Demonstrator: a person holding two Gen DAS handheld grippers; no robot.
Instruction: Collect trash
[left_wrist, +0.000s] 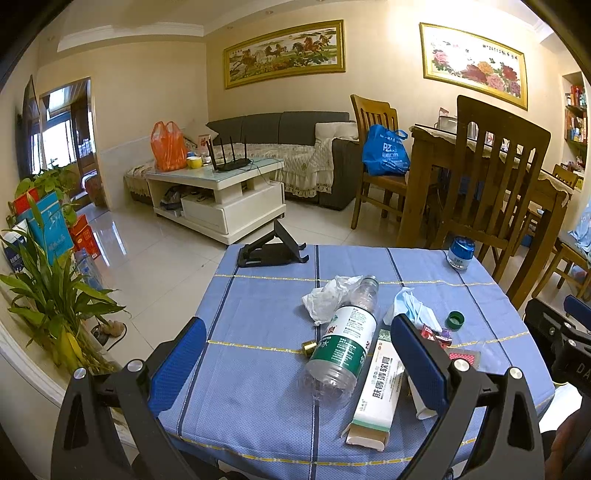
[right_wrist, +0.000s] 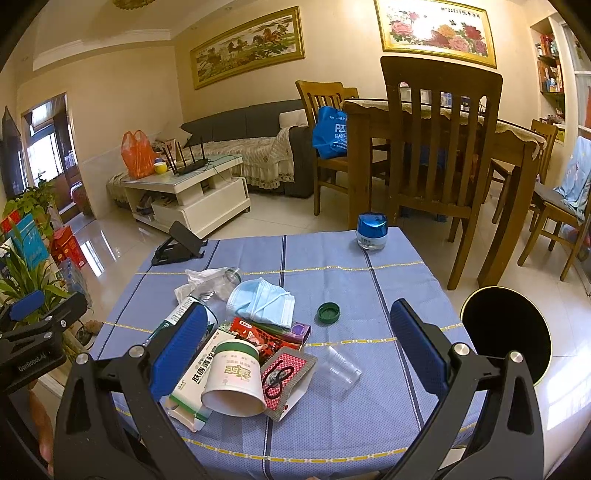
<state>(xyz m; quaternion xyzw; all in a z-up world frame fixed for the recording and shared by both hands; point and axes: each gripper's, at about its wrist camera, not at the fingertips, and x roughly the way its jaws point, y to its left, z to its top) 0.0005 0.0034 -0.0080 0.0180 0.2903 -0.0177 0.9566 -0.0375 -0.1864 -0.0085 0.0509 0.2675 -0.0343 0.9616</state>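
Note:
Trash lies on a small table with a blue cloth (left_wrist: 258, 387) (right_wrist: 351, 280). An empty plastic bottle (left_wrist: 343, 343) lies on its side beside crumpled tissue (left_wrist: 325, 295), a blue face mask (right_wrist: 262, 301), a green cap (right_wrist: 328, 312), a white carton (left_wrist: 378, 391), a paper cup (right_wrist: 234, 376), a clear plastic cup (right_wrist: 340, 369) and snack wrappers (right_wrist: 284, 380). My left gripper (left_wrist: 295, 362) is open above the bottle and carton. My right gripper (right_wrist: 299, 354) is open above the paper cup and clear cup. Neither holds anything.
A black phone stand (left_wrist: 271, 251) and a blue-lidded jar (right_wrist: 371, 230) stand at the table's far edge. A black round bin (right_wrist: 506, 332) sits on the floor to the right. Wooden chairs (right_wrist: 436, 155) and a dining table stand behind. Plants (left_wrist: 55, 295) are on the left.

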